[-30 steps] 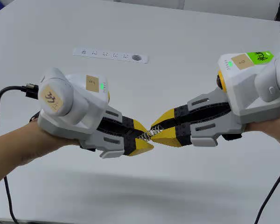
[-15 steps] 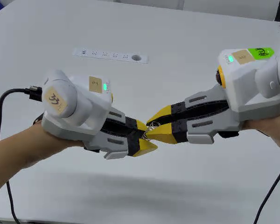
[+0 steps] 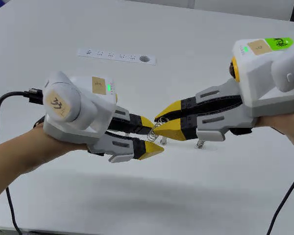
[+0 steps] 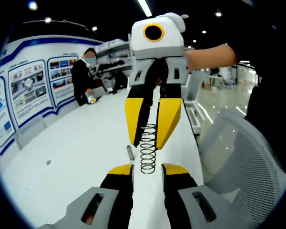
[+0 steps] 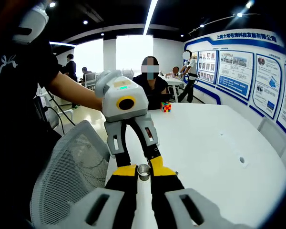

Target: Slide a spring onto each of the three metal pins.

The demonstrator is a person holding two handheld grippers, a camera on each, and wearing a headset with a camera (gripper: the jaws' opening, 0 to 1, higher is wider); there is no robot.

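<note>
Right tool (image 5: pixel 143 171) pinches spring (image 4: pixel 148 147), axis apparently pointing at left tool (image 4: pixel 148 169).

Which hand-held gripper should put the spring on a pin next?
Right, probably. The right hand-held gripper pinches the spring, with a bare pin standing on the table near its tips. The left hand-held gripper is open and holds nothing.

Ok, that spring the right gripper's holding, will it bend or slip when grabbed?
The spring probably flexes sideways: thin open coils, held at one end only by the right gripper. Likely very light, so easily flicked away. Round wire may slip between smooth fingers.
</note>
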